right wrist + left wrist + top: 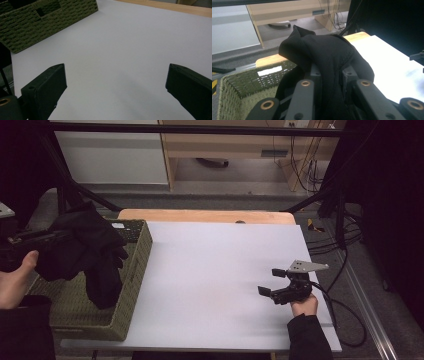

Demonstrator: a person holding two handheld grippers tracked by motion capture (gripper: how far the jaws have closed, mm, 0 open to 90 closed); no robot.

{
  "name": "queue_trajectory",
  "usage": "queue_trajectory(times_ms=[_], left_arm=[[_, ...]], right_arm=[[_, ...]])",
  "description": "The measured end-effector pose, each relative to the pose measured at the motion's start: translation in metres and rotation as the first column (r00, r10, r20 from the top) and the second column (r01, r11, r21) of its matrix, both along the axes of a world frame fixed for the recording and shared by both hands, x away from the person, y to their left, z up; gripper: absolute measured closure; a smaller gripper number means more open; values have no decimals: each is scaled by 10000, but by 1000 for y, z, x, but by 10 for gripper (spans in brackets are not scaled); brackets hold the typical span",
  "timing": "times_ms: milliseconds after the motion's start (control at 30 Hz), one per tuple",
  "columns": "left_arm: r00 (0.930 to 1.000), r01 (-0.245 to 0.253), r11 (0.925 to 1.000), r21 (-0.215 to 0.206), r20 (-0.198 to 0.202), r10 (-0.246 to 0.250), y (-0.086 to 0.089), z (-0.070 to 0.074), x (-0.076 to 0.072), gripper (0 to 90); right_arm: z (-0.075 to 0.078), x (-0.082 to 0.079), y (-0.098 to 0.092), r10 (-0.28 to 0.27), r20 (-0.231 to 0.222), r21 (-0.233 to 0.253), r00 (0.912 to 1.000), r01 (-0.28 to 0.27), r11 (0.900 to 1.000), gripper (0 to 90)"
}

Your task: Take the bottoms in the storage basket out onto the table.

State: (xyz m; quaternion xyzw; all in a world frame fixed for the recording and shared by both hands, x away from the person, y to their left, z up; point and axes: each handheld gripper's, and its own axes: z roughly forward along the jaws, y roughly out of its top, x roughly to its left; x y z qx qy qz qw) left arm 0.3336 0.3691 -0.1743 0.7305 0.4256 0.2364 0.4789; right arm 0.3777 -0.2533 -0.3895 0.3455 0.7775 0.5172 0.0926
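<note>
A black cloth (pixel 87 252) hangs over the green woven basket (pixel 132 285) at the table's left. My left gripper (pixel 60 239) is shut on the black cloth (pixel 324 57), which bunches up between its jaws and drapes down into the basket (pixel 244 87). My right gripper (pixel 271 281) stands open low over the white table sheet (pixel 210 275) at the right, with nothing between its black fingers (pixel 47 85). The basket (pixel 37 22) lies far off at the upper left of the right gripper view.
The white sheet (pixel 120 42) covers most of a wooden table (pixel 205 215). Cables (pixel 345 270) trail off the right edge. A dark frame bar (pixel 200 129) runs across the back, with a cabinet (pixel 240 145) behind it.
</note>
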Motion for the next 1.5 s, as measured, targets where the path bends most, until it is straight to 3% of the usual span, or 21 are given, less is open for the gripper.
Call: queue_trajectory(times_ms=[800, 1500], left_arm=[[9975, 537, 9985, 138, 455, -543, -25, 18, 2, 768], [9914, 1180, 9930, 100, 554, -1183, -56, 28, 8, 768]], right_arm=[[0, 0, 0, 9, -29, 5, 10000, -9, 10000, 40], [0, 0, 0, 4, -35, -11, 10000, -4, 10000, 40]])
